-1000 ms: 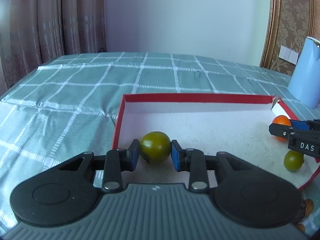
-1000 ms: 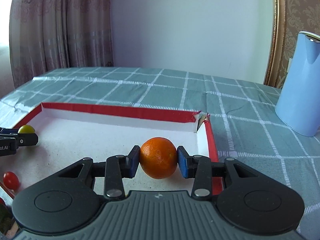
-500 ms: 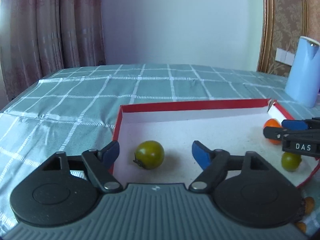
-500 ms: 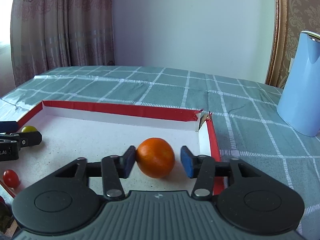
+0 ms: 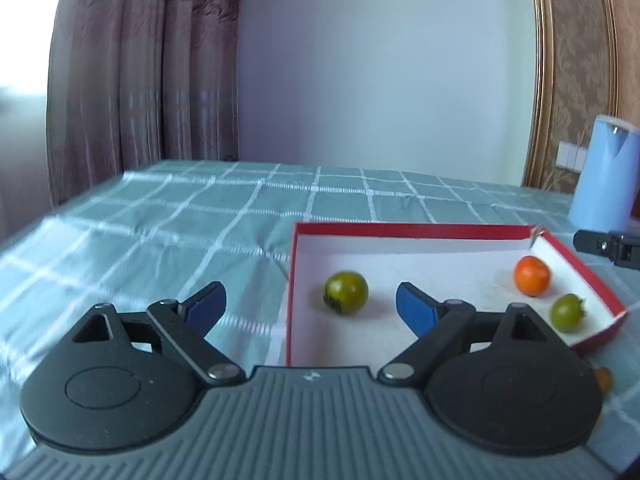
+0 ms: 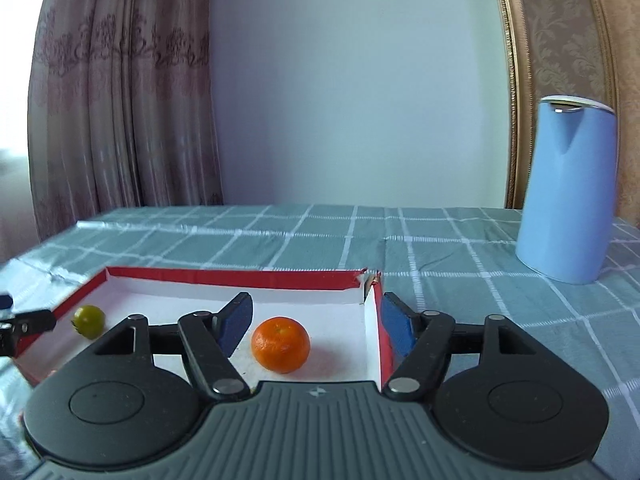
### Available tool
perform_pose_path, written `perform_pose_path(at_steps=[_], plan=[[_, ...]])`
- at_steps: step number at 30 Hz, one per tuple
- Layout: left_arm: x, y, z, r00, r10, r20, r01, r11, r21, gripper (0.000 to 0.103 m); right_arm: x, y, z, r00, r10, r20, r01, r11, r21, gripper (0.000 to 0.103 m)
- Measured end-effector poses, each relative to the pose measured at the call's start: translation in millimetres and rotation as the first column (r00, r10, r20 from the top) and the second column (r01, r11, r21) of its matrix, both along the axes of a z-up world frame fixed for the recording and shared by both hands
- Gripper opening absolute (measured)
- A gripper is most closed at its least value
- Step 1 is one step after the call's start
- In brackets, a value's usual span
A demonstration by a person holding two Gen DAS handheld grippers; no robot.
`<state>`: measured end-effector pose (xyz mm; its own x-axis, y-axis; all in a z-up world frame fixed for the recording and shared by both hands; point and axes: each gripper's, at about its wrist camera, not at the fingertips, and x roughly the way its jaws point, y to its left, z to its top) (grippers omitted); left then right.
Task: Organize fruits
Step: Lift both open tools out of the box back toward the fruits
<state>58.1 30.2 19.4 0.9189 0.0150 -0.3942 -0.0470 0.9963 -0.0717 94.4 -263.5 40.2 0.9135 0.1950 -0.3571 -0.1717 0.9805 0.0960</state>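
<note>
Covering the surface [image 5: 224, 216] is a grey-green cloth crossed by white grid lines, creased near its left edge, and on it lies a shallow red box [image 5: 404, 230] with a white floor and a torn far right corner. Behind it rises a plain pale wall [image 6: 352, 80], with brownish patterned curtains [image 6: 120, 100] hanging at the left and a gilt frame edge beside damask wallpaper [image 6: 560, 40] at the right. A light blue jug [image 6: 568, 196] stands upright on the cloth, well apart from the box, off its far right corner. The left claw [image 5: 310, 306] is released, its jaws having just been opening, and now set wide; a large green tomato [image 5: 346, 292] rests on the box floor between and just beyond the blue pads, touched by neither. The right claw [image 6: 316, 320] is likewise released, jaws just spread, with the mandarin [image 6: 281, 345] lying free on the box floor between the pads, near the right wall of the box, which the right pad straddles from outside. From the left wrist view a smaller green tomato [image 5: 568, 313] sits just in front of the mandarin near the box's right wall, and something orange [image 5: 603, 378] shows on the cloth outside the box, too hidden to name.
</note>
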Motion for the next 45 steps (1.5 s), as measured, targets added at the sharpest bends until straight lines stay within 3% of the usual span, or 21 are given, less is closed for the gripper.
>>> perform_pose_path(at_steps=[5, 8, 11, 17, 20, 27, 31, 33, 36, 40, 45], plan=[[-25, 9, -6, 0.999, -0.041, -0.025, 0.04, 0.997, -0.059, 0.092, -27, -8, 1, 1.0, 0.007, 0.015, -0.008, 0.998, 0.058, 0.079], [-33, 18, -9, 0.996, -0.085, -0.029, 0.08, 0.987, -0.141, 0.096, -43, -11, -3, 1.0, 0.014, 0.013, -0.014, 0.998, 0.056, 0.079], [-28, 23, -16, 0.99, -0.103, -0.093, 0.085, 0.979, -0.183, 0.096, -55, -12, -8, 1.0, 0.015, 0.01, -0.016, 0.999, 0.036, 0.079], [-32, -4, -19, 0.987, -0.074, -0.145, 0.073, 0.997, -0.007, 0.095, -72, -10, -12, 1.0, 0.018, 0.013, -0.018, 1.0, -0.005, 0.079], [-33, -1, -20, 0.987, -0.043, -0.152, 0.042, 0.999, -0.008, 0.097, -73, -10, -13, 1.0, 0.019, 0.013, -0.019, 1.0, -0.01, 0.08], [-38, 23, -19, 0.98, -0.062, -0.19, 0.042, 0.993, -0.109, 0.093, -72, -9, -13, 1.0, 0.022, 0.01, -0.021, 1.0, -0.012, 0.08], [-43, 10, -17, 0.986, -0.026, -0.163, 0.025, 1.0, -0.007, 0.094, -73, -8, -14, 1.0, 0.021, 0.009, -0.021, 1.0, -0.023, 0.08], [-45, 10, -16, 0.987, -0.012, -0.16, 0.013, 1.0, 0.006, 0.093, -73, -8, -14, 1.0, 0.02, 0.009, -0.02, 1.0, -0.023, 0.08], [-51, 12, -15, 0.988, -0.038, -0.15, 0.036, 0.999, -0.018, 0.093, -73, -8, -14, 1.0, 0.023, 0.003, -0.023, 0.999, -0.022, 0.08], [-64, 7, -12, 0.991, -0.094, -0.099, 0.095, 0.995, 0.009, 0.093, -73, -9, -15, 1.0, 0.021, -0.003, -0.021, 0.999, -0.023, 0.08], [-70, -13, -13, 0.981, -0.165, -0.099, 0.177, 0.975, 0.132, 0.093, -72, -8, -15, 1.0, 0.025, -0.006, -0.026, 0.999, -0.022, 0.08]])
